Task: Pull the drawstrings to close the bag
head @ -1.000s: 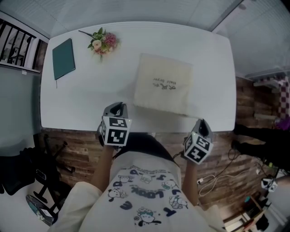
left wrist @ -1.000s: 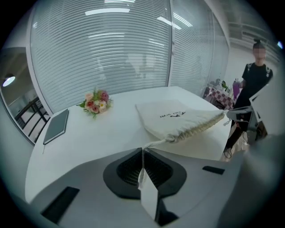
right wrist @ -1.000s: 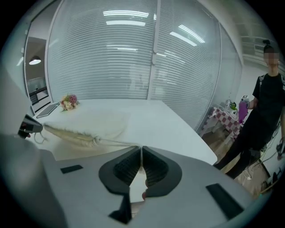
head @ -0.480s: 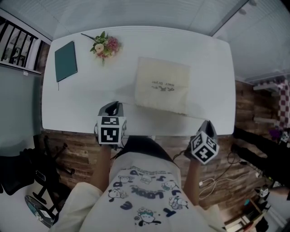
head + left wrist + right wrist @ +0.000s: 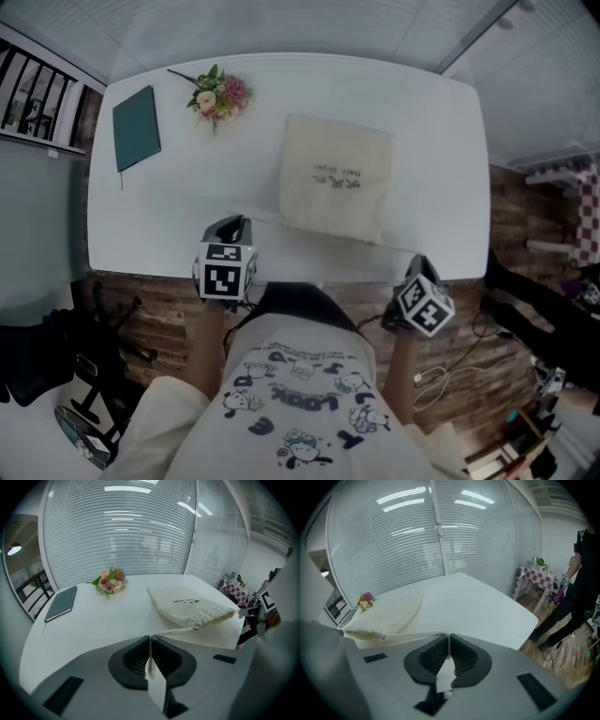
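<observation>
A cream drawstring bag [image 5: 335, 186] with small dark print lies flat on the white table [image 5: 169, 206], its gathered mouth toward the near edge. My left gripper [image 5: 232, 227] sits at that edge, left of the bag. My right gripper [image 5: 418, 264] is just off the edge at the bag's right. In the left gripper view the bag [image 5: 187, 605] has a taut cord, the left drawstring [image 5: 176, 631], running into my left gripper [image 5: 150, 638], which is shut on it. In the right gripper view the bag [image 5: 389, 613] feeds the right drawstring [image 5: 415, 635] into my shut right gripper [image 5: 448, 636].
A teal notebook [image 5: 136, 127] and a small flower bouquet [image 5: 217, 94] lie at the table's far left. Beyond the near edge is wooden floor with cables [image 5: 441, 370]. A person in black [image 5: 577, 585] stands to the right of the table.
The two grippers have drawn slightly further apart along the table's near edge: the left one shifted left, the right one moved right and a little lower. The bag has stayed in place.
</observation>
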{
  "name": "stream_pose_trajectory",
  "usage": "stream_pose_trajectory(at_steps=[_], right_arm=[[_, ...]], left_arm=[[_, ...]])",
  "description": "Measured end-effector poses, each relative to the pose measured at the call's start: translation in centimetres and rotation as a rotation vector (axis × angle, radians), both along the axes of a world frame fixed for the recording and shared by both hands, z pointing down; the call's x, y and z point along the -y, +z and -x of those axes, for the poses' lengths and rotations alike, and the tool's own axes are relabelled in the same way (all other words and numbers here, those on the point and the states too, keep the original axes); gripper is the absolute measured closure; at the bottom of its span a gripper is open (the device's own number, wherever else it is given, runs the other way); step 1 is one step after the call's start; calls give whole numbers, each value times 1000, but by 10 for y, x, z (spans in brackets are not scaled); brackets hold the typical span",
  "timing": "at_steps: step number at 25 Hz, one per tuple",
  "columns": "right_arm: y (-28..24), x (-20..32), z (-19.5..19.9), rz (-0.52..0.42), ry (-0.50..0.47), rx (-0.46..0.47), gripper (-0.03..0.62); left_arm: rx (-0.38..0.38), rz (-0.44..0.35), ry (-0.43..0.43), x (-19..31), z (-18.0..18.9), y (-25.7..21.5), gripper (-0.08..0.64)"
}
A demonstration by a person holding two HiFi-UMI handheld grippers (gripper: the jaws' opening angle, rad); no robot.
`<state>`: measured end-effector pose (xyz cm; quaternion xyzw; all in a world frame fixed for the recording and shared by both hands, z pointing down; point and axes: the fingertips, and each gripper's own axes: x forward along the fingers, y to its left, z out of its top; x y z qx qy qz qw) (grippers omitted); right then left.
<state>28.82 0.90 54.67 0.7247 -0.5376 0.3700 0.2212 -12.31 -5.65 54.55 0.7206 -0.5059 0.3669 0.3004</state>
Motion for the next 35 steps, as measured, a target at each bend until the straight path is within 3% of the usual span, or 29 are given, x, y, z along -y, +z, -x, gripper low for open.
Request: stream_pose_trajectory(at_steps=[4, 9, 10, 12, 13, 17, 20, 24, 28, 35], right_arm=[[20, -16, 6, 66, -64, 11, 568], [24, -27, 16, 108, -133, -39, 565], [24, -28, 17, 109, -136, -41, 551], [24, -30, 18, 112, -147, -42, 427], [23, -31, 18, 112, -154, -44, 408], [9, -32, 20, 78, -222, -87, 407], [-14, -17, 39, 11, -360, -139, 405], [-24, -1, 100, -23, -679, -107, 405], [-5, 0, 140, 65, -907, -124, 405], [30, 0, 141, 235, -1112, -242, 407]], left_arm=[[-4, 24, 50, -15, 0, 13, 508], [70, 65, 112, -28, 2, 27, 506], [77, 62, 113, -28, 3, 28, 504], [89, 53, 112, -28, 6, 29, 423], [96, 50, 113, -29, 8, 29, 383], [104, 43, 131, -36, 17, 24, 357], [92, 26, 154, -36, 17, 14, 337], [83, -17, 238, -31, 3, 2, 327], [72, -30, 314, -27, -16, 0, 324], [108, -31, 462, -22, -46, 6, 324]])
